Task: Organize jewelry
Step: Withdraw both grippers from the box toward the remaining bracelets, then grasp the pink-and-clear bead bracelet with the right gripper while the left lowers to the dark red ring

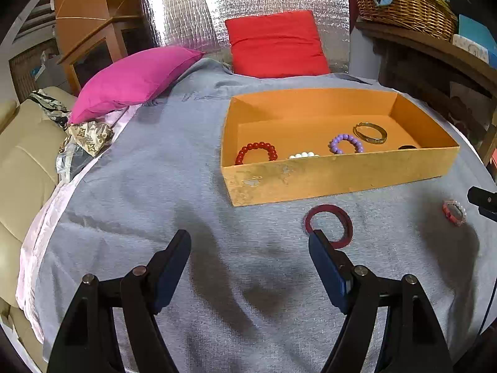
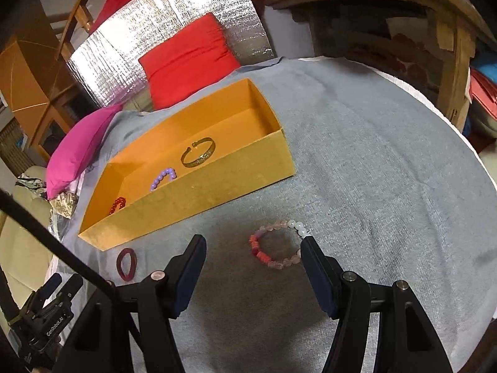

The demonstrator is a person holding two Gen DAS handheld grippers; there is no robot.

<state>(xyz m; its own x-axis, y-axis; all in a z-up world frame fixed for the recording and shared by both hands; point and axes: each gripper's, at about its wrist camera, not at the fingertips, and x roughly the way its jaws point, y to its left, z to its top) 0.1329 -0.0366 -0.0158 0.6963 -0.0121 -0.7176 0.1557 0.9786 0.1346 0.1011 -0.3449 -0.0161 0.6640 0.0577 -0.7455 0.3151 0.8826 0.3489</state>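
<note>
Straddling the dark red bangle (image 1: 329,225) squarely would suit the left gripper (image 1: 250,236); its jaws gape wide, empty, one tip overlapping the rim near the orange box (image 1: 338,180). From the right wrist, the right gripper (image 2: 253,244) spreads wide, empty, around the pink beaded bracelet (image 2: 276,245) lying on the grey cloth (image 2: 372,155).

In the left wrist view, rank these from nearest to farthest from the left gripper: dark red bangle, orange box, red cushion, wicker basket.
From the left gripper:
1. Dark red bangle, on the grey cloth at the right fingertip.
2. Orange box, just beyond the bangle.
3. Red cushion, behind the box against the foil.
4. Wicker basket, top right on the shelf.
</note>
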